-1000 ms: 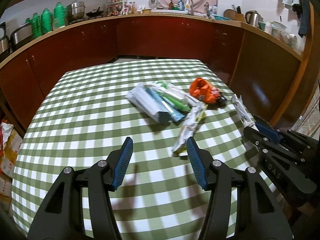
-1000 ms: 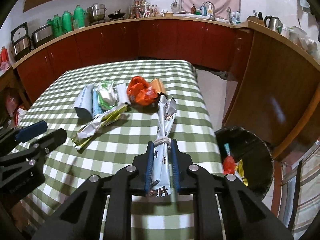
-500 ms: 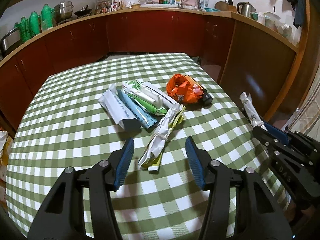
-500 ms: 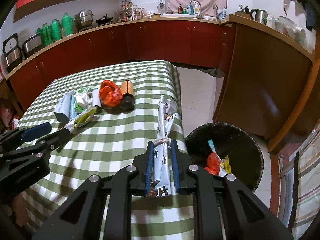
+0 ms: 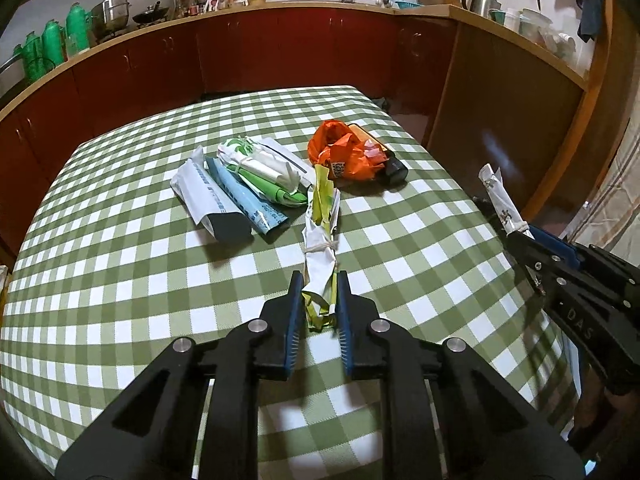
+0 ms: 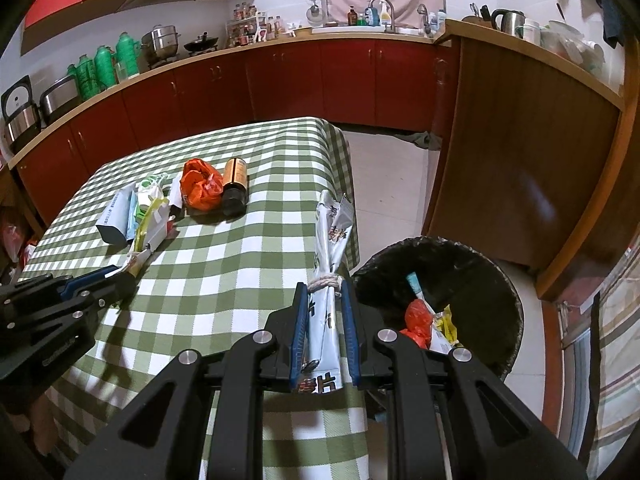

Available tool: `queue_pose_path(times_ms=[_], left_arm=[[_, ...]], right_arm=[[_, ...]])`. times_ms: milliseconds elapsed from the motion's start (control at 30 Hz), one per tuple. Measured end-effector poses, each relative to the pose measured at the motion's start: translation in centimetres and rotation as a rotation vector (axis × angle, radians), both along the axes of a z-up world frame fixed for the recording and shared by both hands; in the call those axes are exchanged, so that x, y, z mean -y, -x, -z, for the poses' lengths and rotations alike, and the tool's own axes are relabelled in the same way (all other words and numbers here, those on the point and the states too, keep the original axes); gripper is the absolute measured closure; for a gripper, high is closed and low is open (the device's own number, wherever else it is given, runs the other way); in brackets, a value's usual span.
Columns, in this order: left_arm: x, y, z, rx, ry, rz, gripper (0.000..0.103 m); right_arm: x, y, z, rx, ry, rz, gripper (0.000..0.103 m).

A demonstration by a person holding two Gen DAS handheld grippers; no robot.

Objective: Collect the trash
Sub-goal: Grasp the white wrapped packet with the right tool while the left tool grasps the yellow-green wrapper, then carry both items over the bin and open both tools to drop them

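Observation:
My left gripper (image 5: pixel 318 300) is shut on the near end of a rolled white and yellow-green wrapper (image 5: pixel 320 236) tied with string, which lies on the checked tablecloth (image 5: pixel 120 280). My right gripper (image 6: pixel 325 320) is shut on a rolled silver snack wrapper (image 6: pixel 334 236), also tied with string, held over the table's right edge beside the black trash bin (image 6: pixel 480 264). In the left wrist view the right gripper (image 5: pixel 516 236) shows at the right edge with that silver wrapper (image 5: pixel 498 196). More trash lies mid-table: an orange bag (image 5: pixel 344 152), a brown bottle (image 5: pixel 390 164) and a pile of flat packets (image 5: pixel 236 188).
The bin stands on the tiled floor (image 6: pixel 392 184) right of the table and holds several wrappers (image 6: pixel 424 320). Red kitchen cabinets (image 6: pixel 280 80) run along the back. A wooden counter (image 6: pixel 520 152) rises to the right of the bin.
My left gripper moved forward and closed on the white and yellow-green wrapper. My right gripper carried the silver wrapper further right, bringing the bin more into view.

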State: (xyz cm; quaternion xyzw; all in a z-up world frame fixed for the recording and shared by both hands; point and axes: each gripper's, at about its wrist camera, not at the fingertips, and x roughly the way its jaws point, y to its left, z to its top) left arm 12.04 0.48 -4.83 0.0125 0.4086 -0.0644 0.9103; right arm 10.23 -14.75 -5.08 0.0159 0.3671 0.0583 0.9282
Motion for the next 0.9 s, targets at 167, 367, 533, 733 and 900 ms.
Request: queue_pose_path(times_ms=[167,367,533,733,900], left_arm=[[-0.2,1.4,-0.4,0.015,0.016,0.002,0.087],[0.3,2.9,-1.8,0.043,0.036,0.028,0.087],[1.9,3.2,-2.8,0.061,0.045,0.064,0.087],[5.1,2.6,-3.5,0.081,0.059,0.11,0.087],[7.9,1.6,-3.6,0.089,0.061,0.145,0.087]], right_arm=[[0.4,0.3,-0.1,0.007,0.0,0.008,0.085],[1.1,0.7,-0.5,0.024,0.008,0.02,0.085],[2.6,0.9,-1.0,0.037,0.018,0.049,0.085],[5.0,1.0,-1.6,0.057,0.038,0.096,0.085],[7.0,0.9,-1.8,0.069,0.05,0.128,0.085]])
